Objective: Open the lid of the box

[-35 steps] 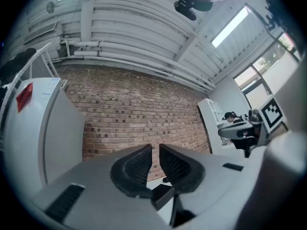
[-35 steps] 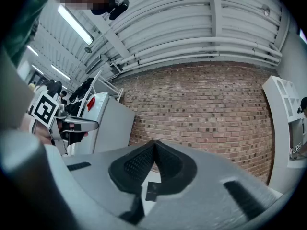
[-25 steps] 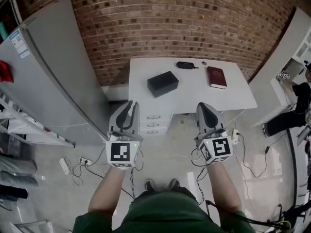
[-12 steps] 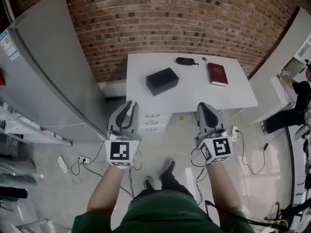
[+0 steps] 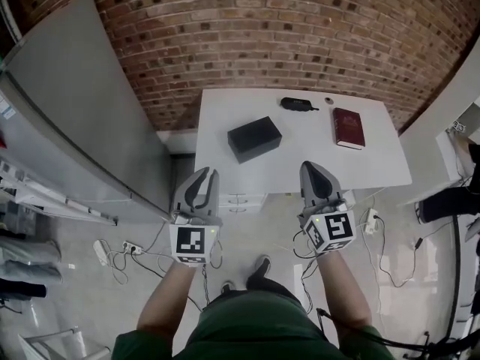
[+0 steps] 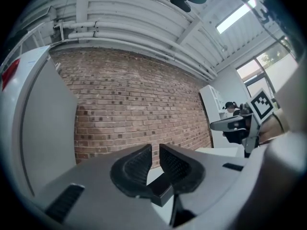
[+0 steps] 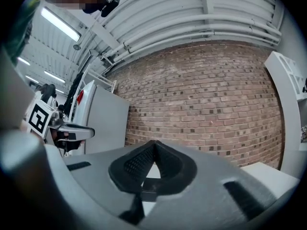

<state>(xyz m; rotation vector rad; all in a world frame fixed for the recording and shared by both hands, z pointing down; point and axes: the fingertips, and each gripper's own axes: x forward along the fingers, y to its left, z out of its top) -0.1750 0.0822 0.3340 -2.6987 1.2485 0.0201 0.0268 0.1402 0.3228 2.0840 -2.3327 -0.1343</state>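
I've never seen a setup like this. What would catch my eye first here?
Two grey hand-held tools fill the foreground: the left gripper with its jaws a slit apart, the right gripper shut, both empty. Beyond them a white table stands against a brick wall, bearing a closed black box towards its left and a dark red book at its right.

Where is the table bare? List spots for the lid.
Widest: front middle of the table, between black box and red book. Also the back left corner behind the box. Crowded: back right, by the dark case and book.
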